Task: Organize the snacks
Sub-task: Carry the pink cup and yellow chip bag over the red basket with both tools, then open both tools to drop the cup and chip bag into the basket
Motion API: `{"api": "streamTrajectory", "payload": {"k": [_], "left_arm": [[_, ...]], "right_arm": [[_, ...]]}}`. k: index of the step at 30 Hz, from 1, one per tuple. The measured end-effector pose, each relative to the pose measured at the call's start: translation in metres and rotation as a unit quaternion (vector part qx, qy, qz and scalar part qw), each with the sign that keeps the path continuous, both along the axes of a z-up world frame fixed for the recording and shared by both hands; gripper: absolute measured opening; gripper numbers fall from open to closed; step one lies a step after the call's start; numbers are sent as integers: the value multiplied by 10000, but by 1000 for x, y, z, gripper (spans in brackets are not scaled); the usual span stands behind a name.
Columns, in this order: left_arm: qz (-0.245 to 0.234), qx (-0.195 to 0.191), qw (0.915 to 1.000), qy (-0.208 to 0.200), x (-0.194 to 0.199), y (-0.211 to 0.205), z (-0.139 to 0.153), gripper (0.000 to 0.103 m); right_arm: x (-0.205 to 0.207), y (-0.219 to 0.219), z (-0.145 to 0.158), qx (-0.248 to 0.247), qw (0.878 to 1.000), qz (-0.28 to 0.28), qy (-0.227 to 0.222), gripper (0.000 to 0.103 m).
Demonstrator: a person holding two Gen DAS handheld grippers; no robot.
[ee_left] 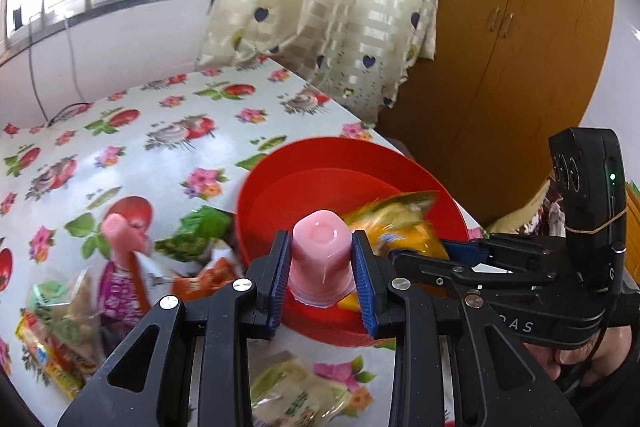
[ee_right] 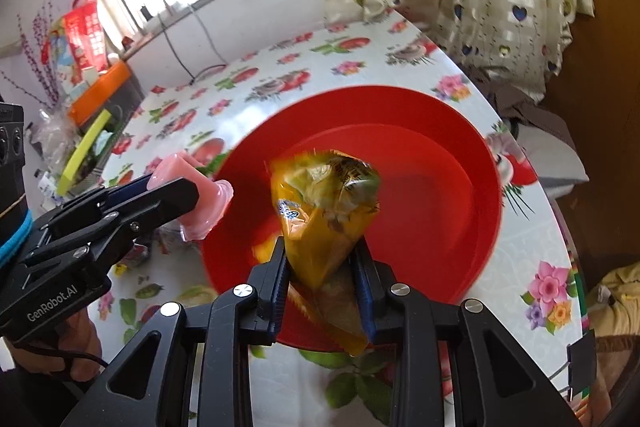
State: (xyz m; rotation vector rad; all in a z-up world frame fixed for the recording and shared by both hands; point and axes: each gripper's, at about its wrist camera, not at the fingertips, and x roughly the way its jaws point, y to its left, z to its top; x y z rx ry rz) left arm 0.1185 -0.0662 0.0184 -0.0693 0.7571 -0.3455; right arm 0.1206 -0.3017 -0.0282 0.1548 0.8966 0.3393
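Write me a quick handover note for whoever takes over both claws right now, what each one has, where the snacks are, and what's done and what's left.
Left claw: shut on a pink jelly cup, held at the near-left rim of the red bowl.
Right claw: a yellow snack packet sits between its pads, hanging over the bowl.
Bowl: nothing visibly resting in it yet.
Table: a second pink jelly cup, a green packet, an orange packet and more wrapped snacks lie left of the bowl; one pale packet lies in front.
Left to do: drop both held items in, then collect the rest.
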Motion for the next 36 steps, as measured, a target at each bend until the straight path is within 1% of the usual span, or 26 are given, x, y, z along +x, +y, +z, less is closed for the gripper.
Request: {"api": "streamTrajectory", "payload": {"k": [5,8,10,16,18,21,25,31,36], "left_arm": [[-107,-4,9998,183,6,-9,-11,32],[-120,-3,9996,268,9,-13,-15,32],[-105,-9,9994,338,11,-13,-18,32],[-143,-103,9991,389,11,-12,-18,32],[-120,-97,9991,397,9,-11,-17,32],[-77,-189,9991,380,3,-7,-14,32],[15,-194,9994,284,-10,1,-9,32],[191,-157,9994,221,-30,15,-4,32],[366,-167,9989,241,-46,32,-7,32]], "right_arm": [[3,-7,-2,-61,9999,-81,62,29],[3,-11,2,-187,9996,-201,20,37],[2,-12,5,-265,9994,-232,-60,44],[-2,-12,13,-336,9988,-242,-246,54],[-5,-13,16,-364,9985,-265,-320,55],[-11,-13,22,-387,9979,-279,-439,56],[-20,-9,29,-415,9972,-241,-573,57],[-37,3,38,-388,9964,-51,-750,58],[-52,20,44,-372,9954,210,-859,58]]}}
